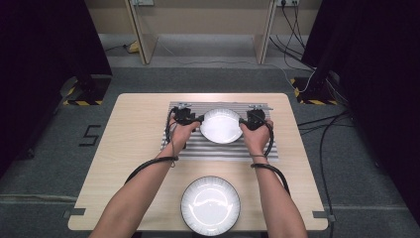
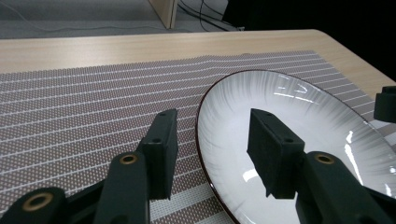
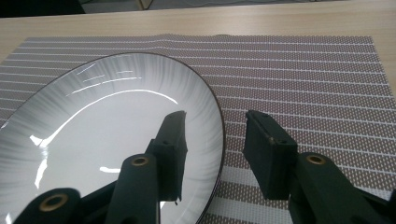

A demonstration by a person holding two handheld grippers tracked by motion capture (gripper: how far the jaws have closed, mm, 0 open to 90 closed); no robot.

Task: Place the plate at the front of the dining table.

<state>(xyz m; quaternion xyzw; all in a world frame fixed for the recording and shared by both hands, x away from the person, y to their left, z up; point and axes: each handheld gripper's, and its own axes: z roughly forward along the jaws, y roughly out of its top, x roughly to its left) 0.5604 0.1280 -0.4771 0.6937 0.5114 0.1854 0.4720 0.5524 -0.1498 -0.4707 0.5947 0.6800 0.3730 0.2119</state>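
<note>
A white plate with a dark rim point(image 1: 220, 125) lies on a striped grey placemat point(image 1: 218, 148) at the back of the table. My left gripper point(image 1: 192, 119) is at its left edge and my right gripper point(image 1: 249, 120) at its right edge. In the left gripper view the left gripper point(image 2: 212, 116) is open and straddles the plate point(image 2: 299, 116) rim, one jaw over the mat point(image 2: 84, 107) and one over the plate. In the right gripper view the right gripper point(image 3: 215, 116) is open the same way across the plate point(image 3: 107, 107) rim, its other jaw above the mat point(image 3: 308, 79).
A second, larger white plate point(image 1: 210, 205) sits on the bare wooden table point(image 1: 133, 124) near the front edge, between the person's forearms. Black cables trail from both grippers along the arms. Dark curtains and floor cables surround the table.
</note>
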